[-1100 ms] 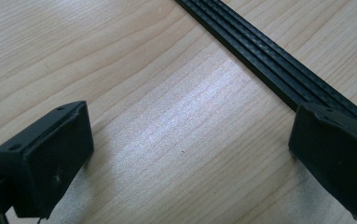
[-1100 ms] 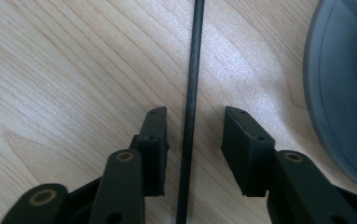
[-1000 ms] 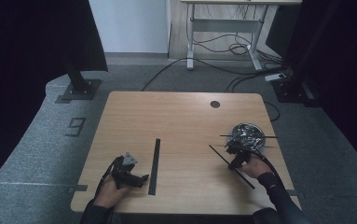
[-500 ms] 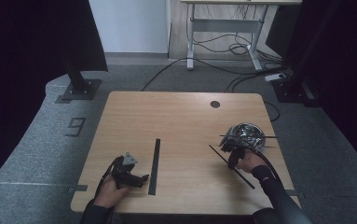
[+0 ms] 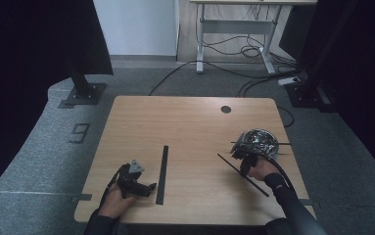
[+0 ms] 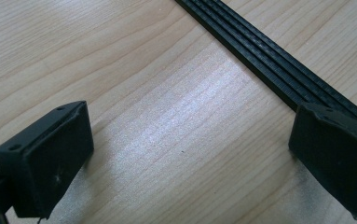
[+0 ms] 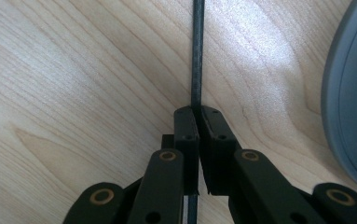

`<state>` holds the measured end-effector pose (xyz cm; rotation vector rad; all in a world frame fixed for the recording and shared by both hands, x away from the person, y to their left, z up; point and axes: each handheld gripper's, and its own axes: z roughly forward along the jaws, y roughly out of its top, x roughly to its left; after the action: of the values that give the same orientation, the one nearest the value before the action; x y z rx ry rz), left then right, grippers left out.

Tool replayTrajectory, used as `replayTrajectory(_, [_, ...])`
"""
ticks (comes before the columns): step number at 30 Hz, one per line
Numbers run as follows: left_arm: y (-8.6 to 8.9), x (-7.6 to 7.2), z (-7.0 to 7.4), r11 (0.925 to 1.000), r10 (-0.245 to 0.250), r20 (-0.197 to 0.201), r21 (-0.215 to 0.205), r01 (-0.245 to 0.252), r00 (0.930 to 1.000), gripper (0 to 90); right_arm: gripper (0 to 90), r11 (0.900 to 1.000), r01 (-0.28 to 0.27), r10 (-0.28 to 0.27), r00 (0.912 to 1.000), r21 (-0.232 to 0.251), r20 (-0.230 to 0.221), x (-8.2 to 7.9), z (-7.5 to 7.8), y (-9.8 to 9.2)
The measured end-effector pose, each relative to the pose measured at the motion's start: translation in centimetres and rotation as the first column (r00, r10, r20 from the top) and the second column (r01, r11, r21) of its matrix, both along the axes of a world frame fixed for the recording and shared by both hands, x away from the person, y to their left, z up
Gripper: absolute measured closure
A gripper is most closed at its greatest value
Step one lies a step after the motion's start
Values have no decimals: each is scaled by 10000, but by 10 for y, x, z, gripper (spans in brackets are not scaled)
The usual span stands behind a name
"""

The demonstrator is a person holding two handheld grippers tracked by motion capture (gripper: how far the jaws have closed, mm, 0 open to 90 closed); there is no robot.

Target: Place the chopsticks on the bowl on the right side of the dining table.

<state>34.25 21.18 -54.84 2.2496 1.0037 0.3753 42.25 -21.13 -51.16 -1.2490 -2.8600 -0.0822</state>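
Thin black rod [image 7: 197,51]: that is what the work turns on, a slim, straight, dark stick lying flat on the wooden table [image 5: 190,122]. Taking the metal bowl [image 5: 261,139] as the landmark, and going from left to right:

Far left of the bowl, near the table's front edge, the left gripper [image 5: 148,187] rests low over the wood with its jaws spread wide and bare wood between them. Just right of it, well left of the bowl, lies a flat black ribbed strip [image 5: 162,174], long and straight.

Next, just left of and in front of the bowl, the rod runs slantwise towards the front right. The right gripper [image 7: 198,112] has just been closing its jaws, and they are now pressed together on the rod, pinching it. A second thin rod [image 5: 283,143] lies across the bowl's rim.
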Motion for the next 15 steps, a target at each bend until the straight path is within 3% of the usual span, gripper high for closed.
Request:
replayTrajectory(7, [0,0,0,10000,0,-1,2,0,10000,0,861,9996,10,-13,10000,293,72,-4,1,-9])
replayTrajectory(15, [0,0,0,10000,2,-1,3,-2,10000,0,861,9981,-162,144,9995,597,296,-12,18,-11])
